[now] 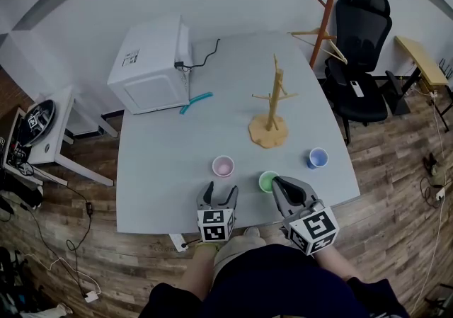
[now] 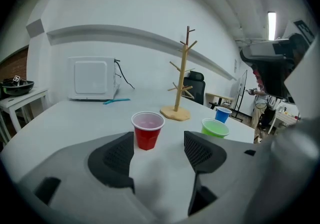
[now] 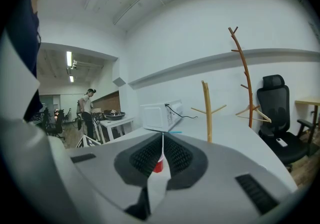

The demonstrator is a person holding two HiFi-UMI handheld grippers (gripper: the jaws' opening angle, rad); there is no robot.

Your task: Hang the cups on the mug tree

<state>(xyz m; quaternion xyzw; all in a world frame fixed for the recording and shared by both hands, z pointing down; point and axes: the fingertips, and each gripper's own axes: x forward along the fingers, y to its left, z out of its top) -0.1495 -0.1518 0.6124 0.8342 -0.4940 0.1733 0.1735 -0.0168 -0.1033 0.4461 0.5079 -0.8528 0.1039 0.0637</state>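
Left hand-held gripper (image 1: 220,193), lower centre, gapes wide; red cup (image 1: 223,166) stands just above it on the counter (image 1: 163,168). Right hand-held gripper (image 1: 278,183), pinched closed and empty, sits just right of green cup (image 1: 267,181).

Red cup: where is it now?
In the head view the red cup stands just ahead of the open left claw, with the green cup to its right.

Head view looks steeply down; gripper views look low along their jaws; all share the tree (image 1: 274,100) ahead.
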